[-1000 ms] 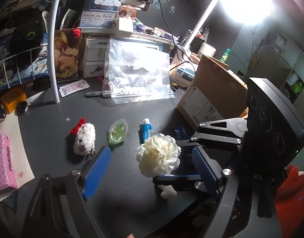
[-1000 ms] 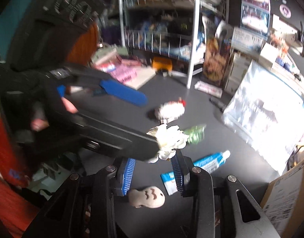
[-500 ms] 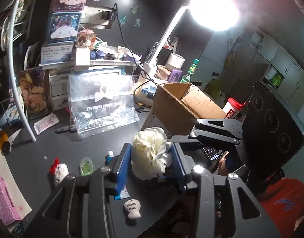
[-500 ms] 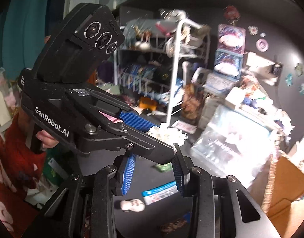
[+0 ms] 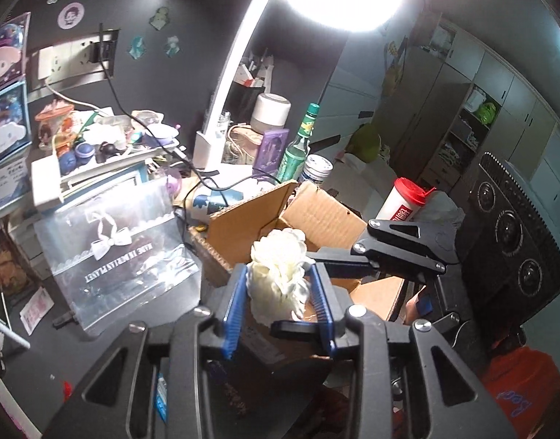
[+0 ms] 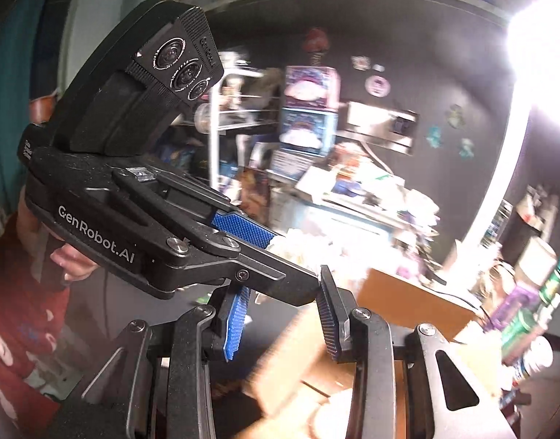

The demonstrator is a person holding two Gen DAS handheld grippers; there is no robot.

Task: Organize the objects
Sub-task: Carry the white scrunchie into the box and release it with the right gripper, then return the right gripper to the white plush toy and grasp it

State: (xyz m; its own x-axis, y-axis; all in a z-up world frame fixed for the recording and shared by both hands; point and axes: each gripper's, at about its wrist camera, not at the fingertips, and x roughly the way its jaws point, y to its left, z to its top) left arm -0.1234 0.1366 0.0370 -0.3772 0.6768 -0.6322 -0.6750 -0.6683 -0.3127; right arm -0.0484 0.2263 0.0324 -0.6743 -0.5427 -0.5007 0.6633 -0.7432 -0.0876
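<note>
My left gripper [image 5: 280, 303] is shut on a white fabric flower [image 5: 278, 274] and holds it up in front of an open cardboard box [image 5: 309, 216]. In the right wrist view the left gripper [image 6: 276, 252] reaches across, with the flower [image 6: 302, 245] blurred at its tip. My right gripper [image 6: 283, 314] is partly open with nothing between its blue pads; it sits just under the left gripper's finger, above the box [image 6: 408, 300]. In the left wrist view the right gripper's black fingers [image 5: 400, 245] lie at the right, over the box.
A clear zip bag [image 5: 112, 252] leans at the left. A desk lamp [image 5: 229, 84], a green bottle [image 5: 298, 146], a red-lidded cup [image 5: 400, 205] and cluttered trays [image 5: 97, 153] stand behind the box. A toothpaste tube [image 5: 161, 395] lies on the dark desk.
My left gripper closed on the flower, lifted it from the desk and carried it right toward the box. My right gripper rose along with it.
</note>
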